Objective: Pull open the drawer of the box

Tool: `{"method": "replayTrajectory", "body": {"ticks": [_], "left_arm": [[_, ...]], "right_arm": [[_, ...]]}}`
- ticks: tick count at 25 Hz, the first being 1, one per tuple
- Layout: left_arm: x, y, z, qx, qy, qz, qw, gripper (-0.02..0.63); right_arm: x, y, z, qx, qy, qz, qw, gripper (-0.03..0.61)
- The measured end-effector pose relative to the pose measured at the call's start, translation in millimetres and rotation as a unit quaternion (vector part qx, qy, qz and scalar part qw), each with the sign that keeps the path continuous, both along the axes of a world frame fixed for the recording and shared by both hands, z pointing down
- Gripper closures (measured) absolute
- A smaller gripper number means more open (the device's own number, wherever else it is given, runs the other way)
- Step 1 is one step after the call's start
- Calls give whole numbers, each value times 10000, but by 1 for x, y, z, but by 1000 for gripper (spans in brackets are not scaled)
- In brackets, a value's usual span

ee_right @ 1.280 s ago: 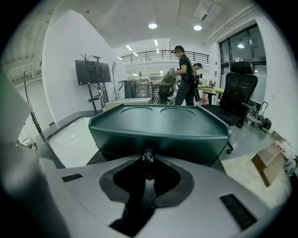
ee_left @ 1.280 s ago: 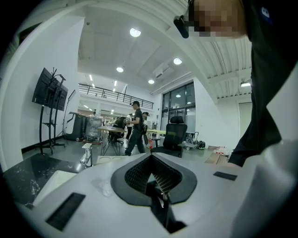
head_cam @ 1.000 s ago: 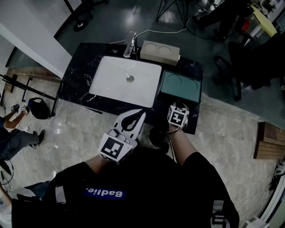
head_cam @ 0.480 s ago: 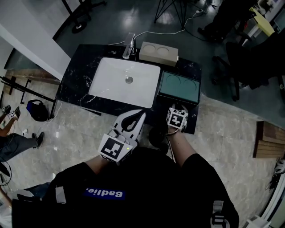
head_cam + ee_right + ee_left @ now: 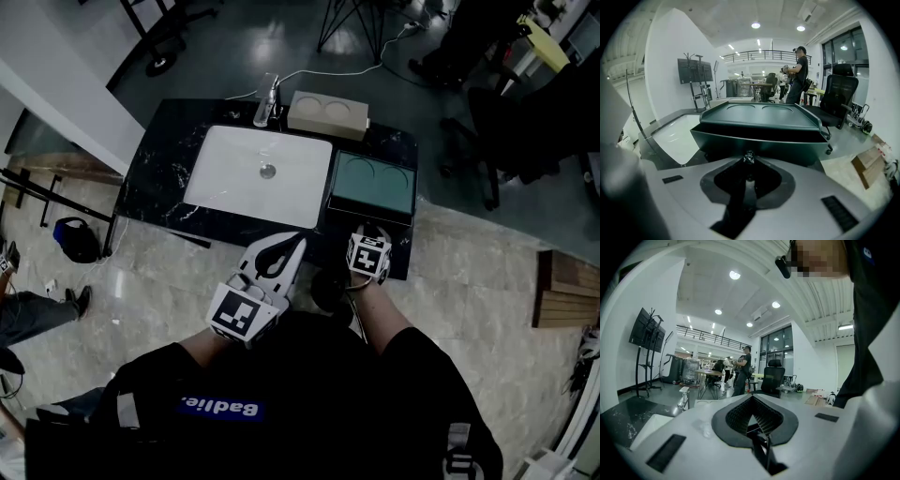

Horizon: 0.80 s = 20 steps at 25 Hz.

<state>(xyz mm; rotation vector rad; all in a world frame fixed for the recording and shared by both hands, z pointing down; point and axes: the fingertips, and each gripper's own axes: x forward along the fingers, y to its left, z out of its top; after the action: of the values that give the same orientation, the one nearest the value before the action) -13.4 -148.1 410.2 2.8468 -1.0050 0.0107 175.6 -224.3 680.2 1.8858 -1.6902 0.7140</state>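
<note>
Right hand-held gripper [image 5: 749, 160], clamped on the knob [image 5: 749, 156], has drawn back since a second ago. The drawer [image 5: 759, 145] stands further out of the box [image 5: 372, 183] ahead. Left hand-held gripper [image 5: 752, 401] is closed, empty.

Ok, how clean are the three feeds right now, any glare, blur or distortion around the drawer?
Head view: dim overall, white sink brightest, soft glare on the dark floor behind. Right gripper view: fisheye bend, black corners; drawer and its knob sharp, right tool blurred up close. Left gripper view: same bend, bright ceiling lights, mosaic patch at top.
</note>
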Motion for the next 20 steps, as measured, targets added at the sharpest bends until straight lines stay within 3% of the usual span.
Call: {"method": "replayTrajectory", "body": {"ticks": [20], "left_arm": [[-2,15,-6,76,82,218,9997,626]], "right_arm": [[-11,32,7,-96,31,-58,9999,511]]}}
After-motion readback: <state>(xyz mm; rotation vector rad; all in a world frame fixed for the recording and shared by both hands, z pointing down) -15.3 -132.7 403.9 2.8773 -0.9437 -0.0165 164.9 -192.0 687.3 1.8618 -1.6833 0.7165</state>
